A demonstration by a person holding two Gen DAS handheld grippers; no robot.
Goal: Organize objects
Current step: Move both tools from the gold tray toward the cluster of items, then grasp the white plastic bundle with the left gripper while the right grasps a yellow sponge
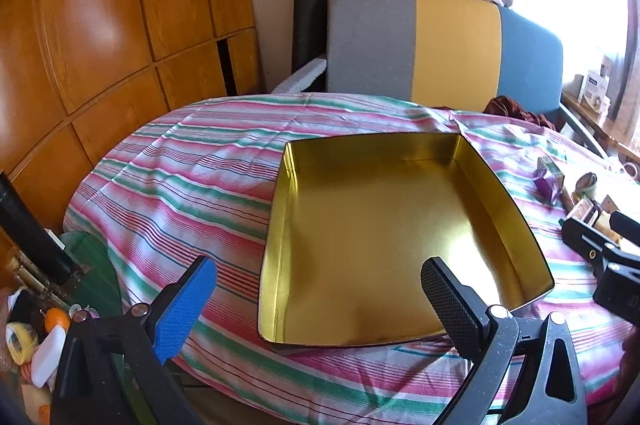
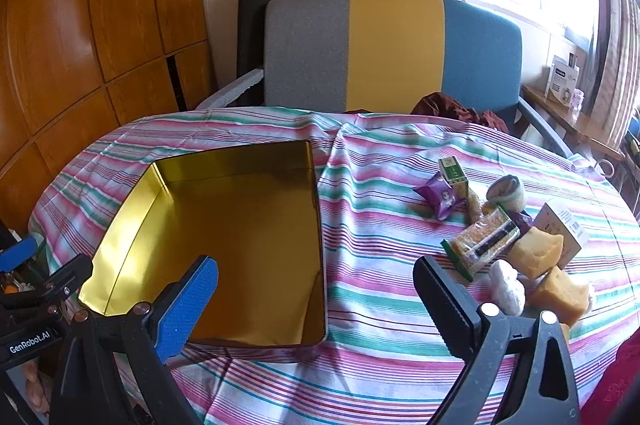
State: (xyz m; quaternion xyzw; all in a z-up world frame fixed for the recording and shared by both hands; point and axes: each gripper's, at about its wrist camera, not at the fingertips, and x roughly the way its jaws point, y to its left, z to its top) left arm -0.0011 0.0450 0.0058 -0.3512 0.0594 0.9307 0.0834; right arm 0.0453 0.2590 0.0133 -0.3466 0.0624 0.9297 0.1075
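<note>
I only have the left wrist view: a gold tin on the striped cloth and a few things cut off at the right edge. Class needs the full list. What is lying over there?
Observer: The right wrist view shows a cluster right of the gold tin: a purple packet leaning by a small green box.
Operator: Anything bigger near the front?
Observer: Yes, two tan blocks beside a white lump, and a long yellow snack pack.
Operator: Is the right gripper holding any of it?
Observer: No. The right gripper is open and holds nothing, hovering between tin and cluster.
Operator: And the tin?
Observer: Empty in both views.
</note>
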